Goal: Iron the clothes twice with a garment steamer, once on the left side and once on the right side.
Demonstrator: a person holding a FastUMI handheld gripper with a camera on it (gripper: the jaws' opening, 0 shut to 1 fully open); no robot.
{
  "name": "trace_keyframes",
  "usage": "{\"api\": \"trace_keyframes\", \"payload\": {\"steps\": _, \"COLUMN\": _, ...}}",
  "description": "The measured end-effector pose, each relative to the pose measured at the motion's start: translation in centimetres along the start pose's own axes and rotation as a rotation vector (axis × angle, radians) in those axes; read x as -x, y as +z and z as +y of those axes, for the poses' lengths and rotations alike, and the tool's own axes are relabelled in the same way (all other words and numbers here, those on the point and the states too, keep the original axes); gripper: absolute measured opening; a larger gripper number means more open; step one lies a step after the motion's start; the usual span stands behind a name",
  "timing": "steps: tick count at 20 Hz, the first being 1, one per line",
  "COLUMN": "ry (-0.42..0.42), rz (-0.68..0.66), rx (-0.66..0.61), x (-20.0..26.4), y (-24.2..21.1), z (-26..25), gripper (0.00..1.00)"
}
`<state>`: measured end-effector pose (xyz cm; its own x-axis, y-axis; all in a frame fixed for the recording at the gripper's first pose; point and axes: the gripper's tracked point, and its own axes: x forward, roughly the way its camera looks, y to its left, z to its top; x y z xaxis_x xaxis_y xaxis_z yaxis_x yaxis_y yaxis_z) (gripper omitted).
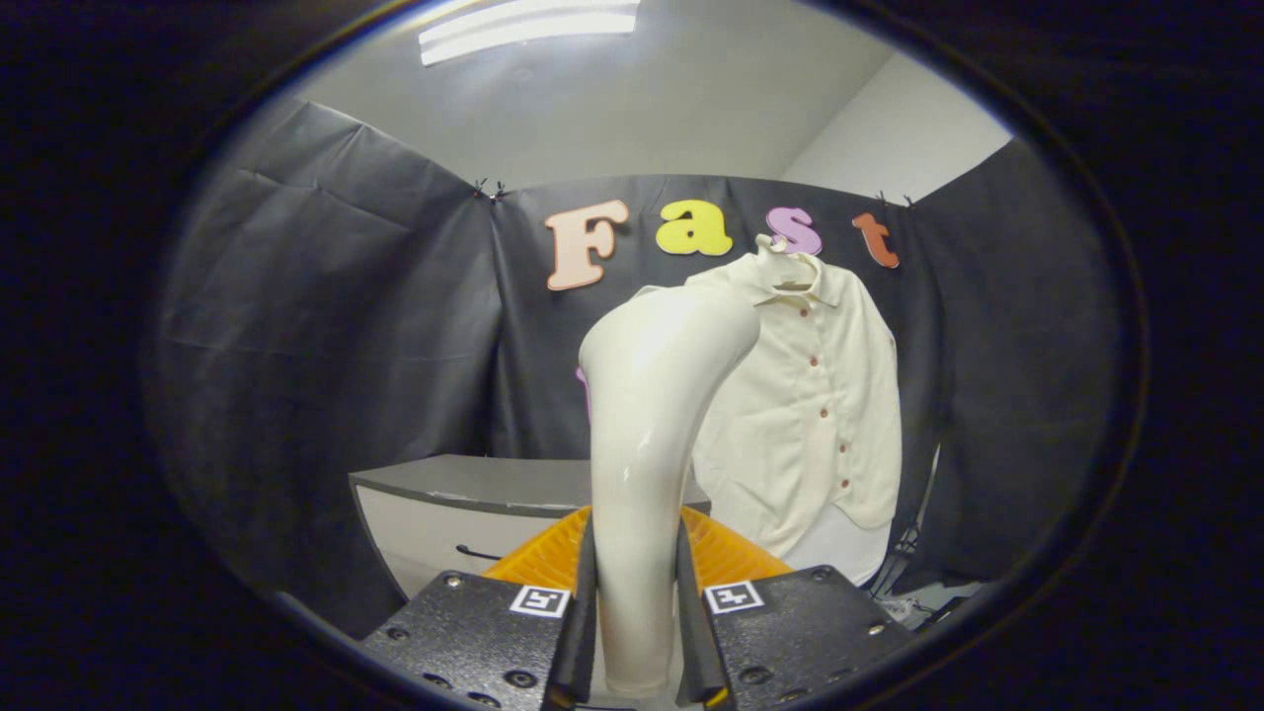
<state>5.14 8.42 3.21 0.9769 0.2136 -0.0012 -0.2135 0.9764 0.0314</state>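
My gripper (637,592) is shut on the handle of a cream-white garment steamer (647,415), which stands upright between the fingers and bends at its top toward the right. Beyond it a cream button-up shirt (820,415) hangs on a hanger (785,259) against the booth's black cloth wall. The steamer's head overlaps the shirt's left shoulder in the view and hides part of that side; how far it is from the fabric I cannot tell.
A grey-topped white cabinet (464,494) with a dark drawer handle stands below and left of the shirt. An orange ribbed thing (731,553) lies just ahead of the fingers. Cables and clutter (918,592) sit low beneath the shirt's right side.
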Motion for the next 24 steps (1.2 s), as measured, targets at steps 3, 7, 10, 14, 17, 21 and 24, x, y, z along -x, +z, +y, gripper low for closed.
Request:
{"api": "trace_keyframes", "payload": {"steps": 3, "ry": -0.023, "rz": -0.043, "rx": -0.012, "x": 1.9, "y": 0.9, "z": 0.3, "gripper": 0.35}}
{"api": "trace_keyframes", "payload": {"steps": 7, "ry": -0.025, "rz": -0.049, "rx": -0.012, "x": 4.6, "y": 0.4, "z": 0.5, "gripper": 0.35}}
{"api": "trace_keyframes", "payload": {"steps": 10, "ry": -0.029, "rz": -0.044, "rx": -0.009, "x": 5.4, "y": 0.3, "z": 0.5, "gripper": 0.35}}
{"api": "trace_keyframes", "payload": {"steps": 14, "ry": -0.036, "rz": -0.041, "rx": -0.012, "x": 5.7, "y": 0.1, "z": 0.1, "gripper": 0.35}}
{"api": "trace_keyframes", "payload": {"steps": 17, "ry": -0.039, "rz": -0.048, "rx": -0.024, "x": 5.8, "y": 0.2, "z": 0.1, "gripper": 0.35}}
{"api": "trace_keyframes", "payload": {"steps": 21, "ry": -0.043, "rz": -0.062, "rx": -0.026, "x": 6.1, "y": 0.4, "z": 0.1, "gripper": 0.35}}
{"api": "trace_keyframes", "payload": {"steps": 24, "ry": -0.054, "rz": -0.073, "rx": -0.030, "x": 6.5, "y": 0.4, "z": -0.2, "gripper": 0.35}}
